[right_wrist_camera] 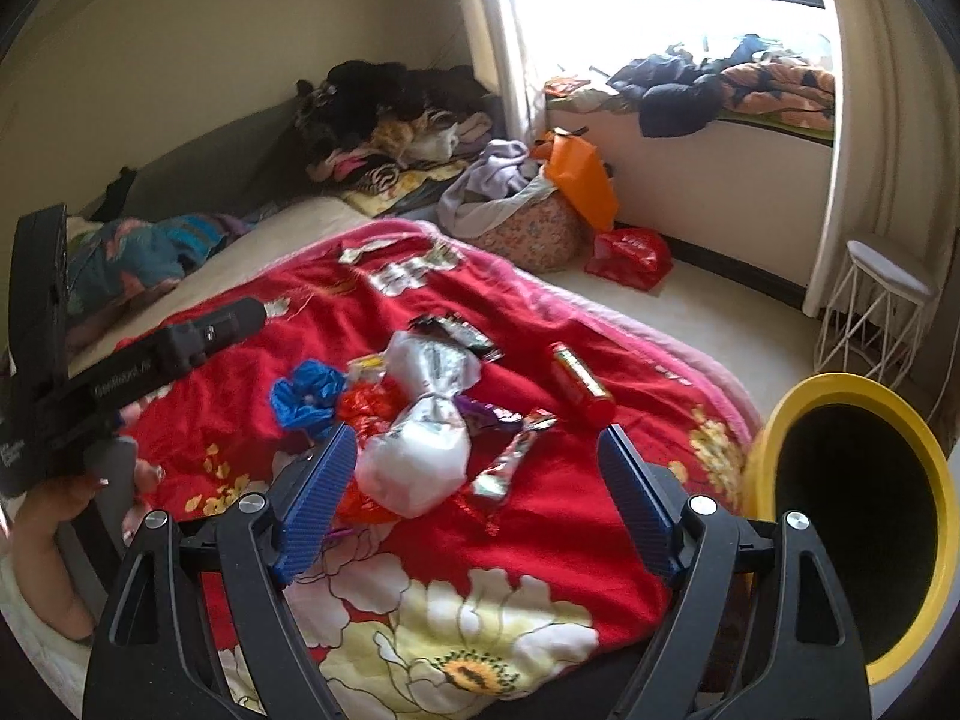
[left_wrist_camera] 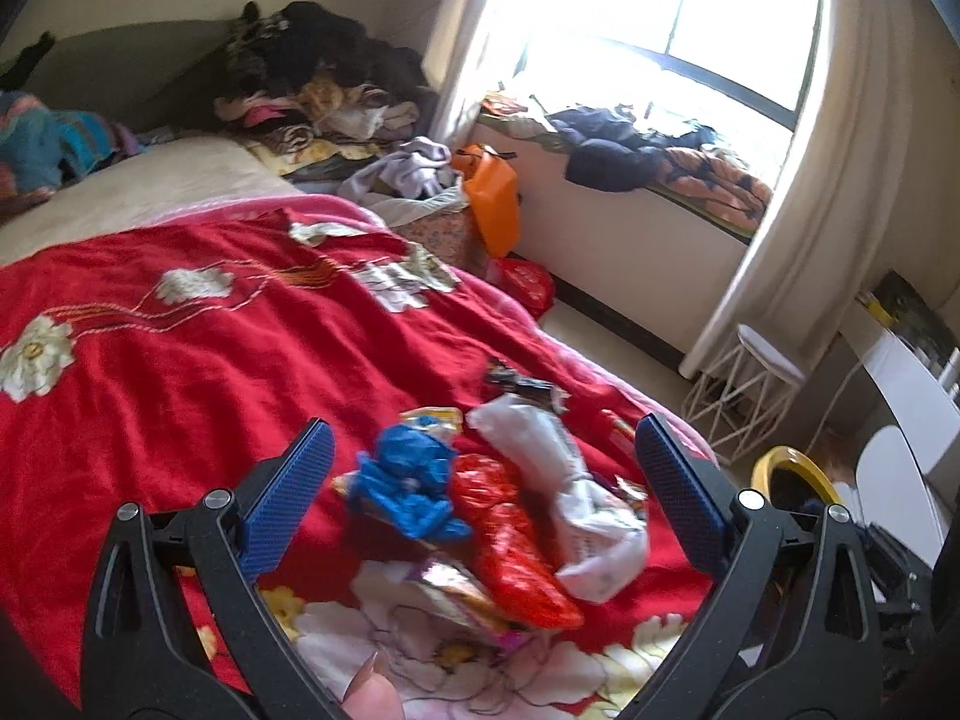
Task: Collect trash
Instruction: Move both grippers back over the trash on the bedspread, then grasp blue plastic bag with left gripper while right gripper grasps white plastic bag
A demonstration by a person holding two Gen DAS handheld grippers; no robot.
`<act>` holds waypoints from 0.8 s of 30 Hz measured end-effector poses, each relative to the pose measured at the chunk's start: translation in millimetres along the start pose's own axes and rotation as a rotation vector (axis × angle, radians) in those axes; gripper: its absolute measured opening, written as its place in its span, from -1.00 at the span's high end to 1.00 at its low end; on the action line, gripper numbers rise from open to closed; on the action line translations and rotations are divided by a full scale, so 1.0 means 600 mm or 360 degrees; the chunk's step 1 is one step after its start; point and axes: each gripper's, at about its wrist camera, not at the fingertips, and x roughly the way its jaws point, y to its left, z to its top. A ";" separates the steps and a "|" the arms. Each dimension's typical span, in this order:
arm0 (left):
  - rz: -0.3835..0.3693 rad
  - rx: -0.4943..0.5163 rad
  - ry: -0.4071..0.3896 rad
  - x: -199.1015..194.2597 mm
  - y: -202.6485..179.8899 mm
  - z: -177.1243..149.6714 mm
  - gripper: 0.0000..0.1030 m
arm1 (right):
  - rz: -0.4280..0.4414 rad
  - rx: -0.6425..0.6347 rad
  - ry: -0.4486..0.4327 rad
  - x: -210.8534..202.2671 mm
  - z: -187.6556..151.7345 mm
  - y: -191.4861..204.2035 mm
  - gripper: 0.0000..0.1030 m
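Note:
A pile of trash lies on the red flowered blanket [left_wrist_camera: 150,372]: a crumpled blue bag [left_wrist_camera: 411,480], a red wrapper [left_wrist_camera: 510,546], a white plastic bag [left_wrist_camera: 564,480] and a dark wrapper [left_wrist_camera: 522,384]. My left gripper [left_wrist_camera: 480,480] is open and empty, its jaws wide on either side of the pile, just above it. In the right wrist view the pile shows the blue bag [right_wrist_camera: 306,396], white bag [right_wrist_camera: 420,450], a silver wrapper [right_wrist_camera: 510,468] and a red can [right_wrist_camera: 579,384]. My right gripper [right_wrist_camera: 474,468] is open and empty, near the white bag. The left gripper's body [right_wrist_camera: 90,384] is at left.
A yellow-rimmed black trash bin [right_wrist_camera: 852,516] stands by the bed's right corner; it also shows in the left wrist view [left_wrist_camera: 792,474]. Clothes piles [left_wrist_camera: 324,78], an orange bag [left_wrist_camera: 492,198], a red bag [right_wrist_camera: 630,255] and a white wire stool [right_wrist_camera: 870,300] lie beyond.

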 end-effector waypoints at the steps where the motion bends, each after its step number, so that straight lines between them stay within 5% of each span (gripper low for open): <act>1: 0.0010 -0.0011 0.0000 0.000 0.006 0.000 -0.79 | 0.0009 -0.0008 0.0015 0.007 -0.002 0.005 -0.55; 14: 0.0135 -0.0139 0.0113 0.034 0.094 -0.024 -0.79 | 0.0078 -0.0007 0.0184 0.099 -0.002 0.036 -0.55; 24: 0.0048 -0.0127 0.0235 0.079 0.096 -0.043 -0.57 | 0.0096 0.0083 0.0314 0.167 -0.010 0.020 -0.54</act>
